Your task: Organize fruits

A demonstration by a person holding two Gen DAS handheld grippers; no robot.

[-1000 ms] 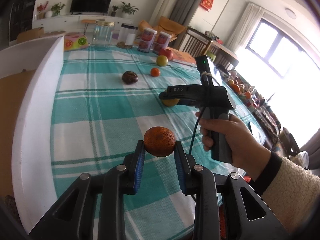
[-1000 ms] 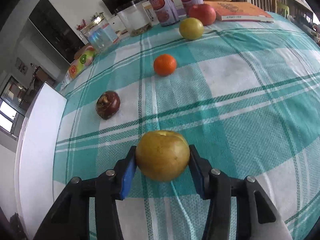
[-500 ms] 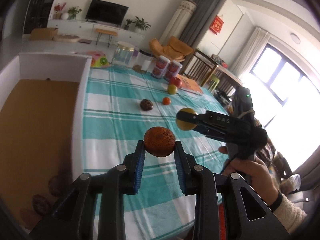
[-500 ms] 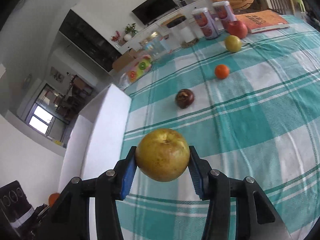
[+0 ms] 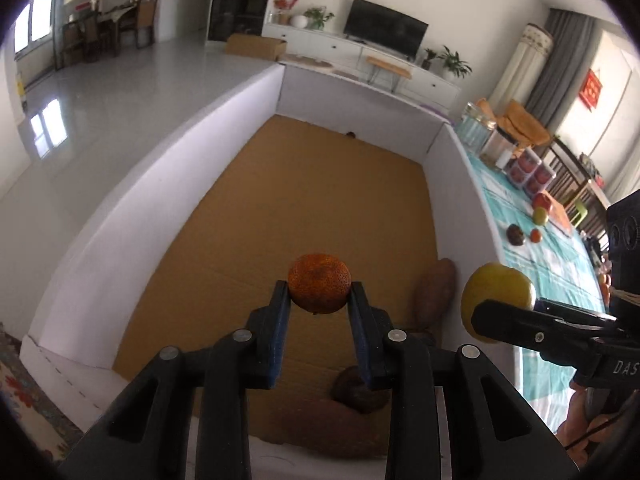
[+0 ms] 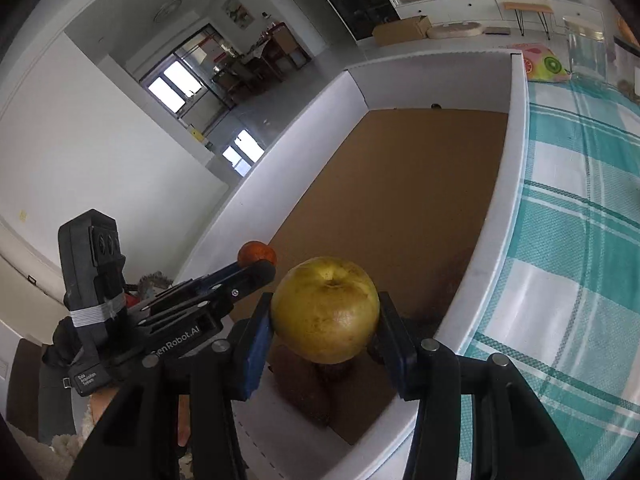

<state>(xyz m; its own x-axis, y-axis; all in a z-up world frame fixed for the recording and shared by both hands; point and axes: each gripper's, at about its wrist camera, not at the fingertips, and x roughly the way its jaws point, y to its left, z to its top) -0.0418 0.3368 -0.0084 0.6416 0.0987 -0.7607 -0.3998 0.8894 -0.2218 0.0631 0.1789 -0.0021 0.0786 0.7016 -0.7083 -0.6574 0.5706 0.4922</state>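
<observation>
Left tool [image 5: 319, 300] clenched on an orange [image 5: 319, 289], right tool [image 6: 325, 326] on an apple [image 6: 325, 310], above the box [image 5: 460, 168]; both fruits look firm, smooth and bruisable, held across their middles.

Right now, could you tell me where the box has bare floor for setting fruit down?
The brown floor of the box is bare through its middle and far end, between the white walls. The near right corner is crowded with the sweet potatoes; avoid it.

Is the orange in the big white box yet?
Not yet. The orange is pinched in the left tool, held in the air over the box. It hasn't been dropped onto the brown bottom.
</observation>
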